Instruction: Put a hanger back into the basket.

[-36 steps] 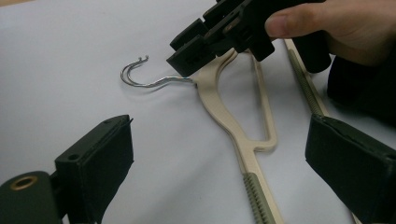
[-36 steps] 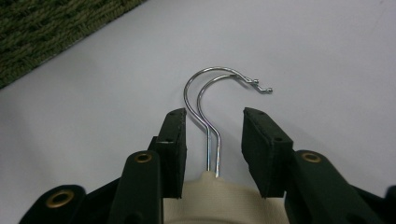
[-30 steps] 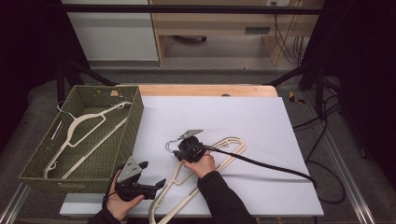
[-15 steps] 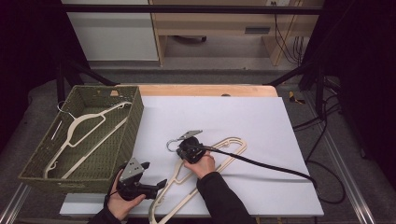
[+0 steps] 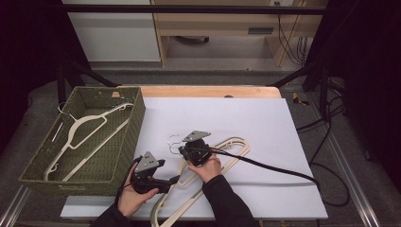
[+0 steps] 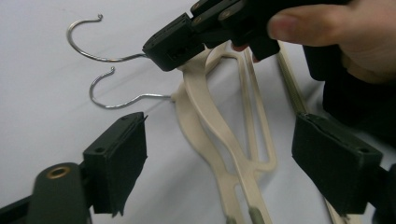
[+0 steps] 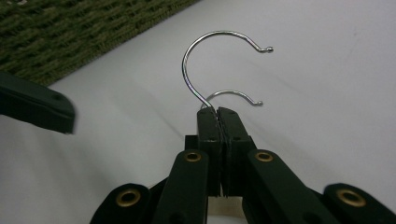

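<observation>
Two cream plastic hangers with wire hooks lie overlapped on the white table sheet. My right gripper is shut on the neck of the upper hanger, just where its wire hook comes out. The lower hanger's hook lies on the sheet right behind it. My left gripper stands open a little to the left and nearer the front edge, jaws wide apart and aimed at the hanger necks, holding nothing. A third cream hanger lies in the green woven basket.
The basket occupies the table's left side, close beside the left gripper. The right gripper's black cable trails across the sheet to the right. A person's hands come in from the front edge. The far half of the sheet is bare.
The left gripper has edged slightly to the right, toward the hangers. The right gripper stays shut on the upper hanger's neck, almost unmoved.
</observation>
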{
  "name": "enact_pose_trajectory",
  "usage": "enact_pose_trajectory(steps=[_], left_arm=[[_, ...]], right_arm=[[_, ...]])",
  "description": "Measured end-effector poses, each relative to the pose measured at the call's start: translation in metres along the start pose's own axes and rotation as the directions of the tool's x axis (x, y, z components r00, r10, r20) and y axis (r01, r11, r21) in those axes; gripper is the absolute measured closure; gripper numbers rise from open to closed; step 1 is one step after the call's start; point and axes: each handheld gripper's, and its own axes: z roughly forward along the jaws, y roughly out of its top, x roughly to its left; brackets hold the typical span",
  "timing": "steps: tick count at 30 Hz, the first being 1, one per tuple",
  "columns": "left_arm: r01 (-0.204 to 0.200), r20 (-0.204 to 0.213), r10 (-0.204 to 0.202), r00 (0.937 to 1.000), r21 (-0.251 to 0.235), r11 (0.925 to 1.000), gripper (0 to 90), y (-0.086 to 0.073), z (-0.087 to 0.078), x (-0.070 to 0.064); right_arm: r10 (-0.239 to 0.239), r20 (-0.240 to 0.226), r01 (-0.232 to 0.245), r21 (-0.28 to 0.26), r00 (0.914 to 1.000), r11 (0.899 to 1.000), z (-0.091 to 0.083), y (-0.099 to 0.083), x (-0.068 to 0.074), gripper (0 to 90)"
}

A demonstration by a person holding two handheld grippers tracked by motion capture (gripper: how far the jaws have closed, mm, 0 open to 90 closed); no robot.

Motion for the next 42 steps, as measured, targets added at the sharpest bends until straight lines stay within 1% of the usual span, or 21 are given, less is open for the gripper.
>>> enact_pose_trajectory(steps=[3,6,8,11,15,17,19,21,22,24,25,27,30,31,32,33,34,35,37,40,42], left_arm=[[0.017,0.010,-0.017,0.9998,0.022,0.9996,23.7,0.004,0.011,0.003],[0.041,0.029,-0.042,0.9987,0.042,0.9983,32.4,0.006,0.021,0.007],[0.057,0.055,-0.060,0.9967,0.056,0.9968,39.3,0.006,0.027,0.009],[0.090,0.092,-0.097,0.9911,0.074,0.9932,49.4,0.007,0.032,0.011],[0.112,0.140,-0.123,0.9824,0.085,0.9900,60.3,0.008,0.034,0.012],[0.120,0.154,-0.133,0.9791,0.089,0.9887,65.5,0.008,0.035,0.011],[0.133,0.157,-0.147,0.9765,0.097,0.9864,69.4,0.009,0.035,0.010],[0.142,0.156,-0.157,0.9752,0.100,0.9848,70.5,0.009,0.035,0.010],[0.161,0.154,-0.176,0.9723,0.102,0.9816,71.0,0.010,0.035,0.009],[0.175,0.148,-0.189,0.9706,0.102,0.9792,71.9,0.012,0.035,0.006],[0.176,0.146,-0.189,0.9710,0.099,0.9795,72.4,0.013,0.034,0.005],[0.178,0.144,-0.191,0.9711,0.096,0.9793,73.7,0.014,0.034,0.002],[0.175,0.139,-0.185,0.9728,0.085,0.9809,75.5,0.017,0.032,-0.005],[0.175,0.139,-0.185,0.9728,0.085,0.9809,76.1,0.017,0.032,-0.005],[0.172,0.136,-0.180,0.9741,0.074,0.9824,76.5,0.020,0.030,-0.010],[0.172,0.136,-0.180,0.9741,0.074,0.9824,77.1,0.020,0.030,-0.010],[0.174,0.138,-0.183,0.9735,0.068,0.9823,77.8,0.021,0.029,-0.012],[0.177,0.145,-0.184,0.9721,0.061,0.9823,78.3,0.023,0.027,-0.015],[0.174,0.152,-0.180,0.9720,0.051,0.9834,79.3,0.025,0.025,-0.019],[0.170,0.172,-0.174,0.9697,0.038,0.9848,81.1,0.027,0.022,-0.024],[0.162,0.187,-0.165,0.9684,0.032,0.9863,82.2,0.029,0.020,-0.027]], right_arm=[[-0.015,-0.007,0.015,-0.019,0.9999,1.000,-0.007,0.002,0.002,89.5],[-0.029,-0.013,0.029,-0.036,0.9995,0.999,-0.013,0.003,0.004,89.5],[-0.033,-0.014,0.033,-0.044,0.9994,0.999,-0.017,0.003,0.005,89.5],[-0.044,-0.016,0.043,-0.047,0.9989,0.998,-0.021,0.004,0.006,89.5],[-0.051,-0.016,0.050,-0.057,0.9986,0.997,-0.024,0.004,0.007,89.4],[-0.050,-0.018,0.049,-0.060,0.9986,0.997,-0.025,0.004,0.007,89.4],[-0.051,-0.018,0.050,-0.063,0.9985,0.997,-0.026,0.005,0.007,89.4],[-0.057,-0.019,0.056,-0.059,0.9982,0.997,-0.027,0.005,0.007,89.4],[-0.059,-0.018,0.058,-0.061,0.9981,0.996,-0.028,0.004,0.007,89.3],[-0.055,-0.018,0.054,-0.060,0.9983,0.997,-0.030,0.004,0.007,89.0],[-0.055,-0.020,0.054,-0.065,0.9983,0.996,-0.031,0.004,0.006,88.7],[-0.036,-0.023,0.035,-0.070,0.9991,0.997,-0.035,0.003,0.003,83.8],[-0.040,-0.034,0.037,-0.092,0.9986,0.995,-0.047,-0.001,-0.004,74.9],[-0.042,-0.037,0.038,-0.105,0.9984,0.994,-0.052,-0.003,-0.007,71.8],[-0.034,-0.048,0.029,-0.114,0.9982,0.993,-0.058,-0.005,-0.010,68.9],[-0.034,-0.048,0.029,-0.114,0.9982,0.993,-0.058,-0.005,-0.010,68.9],[-0.028,-0.065,0.018,-0.147,0.9975,0.989,-0.072,-0.009,-0.016,61.6],[-0.029,-0.066,0.018,-0.158,0.9974,0.987,-0.080,-0.011,-0.019,58.9],[-0.035,-0.061,0.024,-0.180,0.9975,0.983,-0.095,-0.016,-0.024,52.3],[-0.021,-0.067,0.007,-0.213,0.9975,0.977,-0.116,-0.024,-0.032,44.8],[-0.009,-0.058,-0.004,-0.227,0.9983,0.974,-0.128,-0.032,-0.038,39.2]])
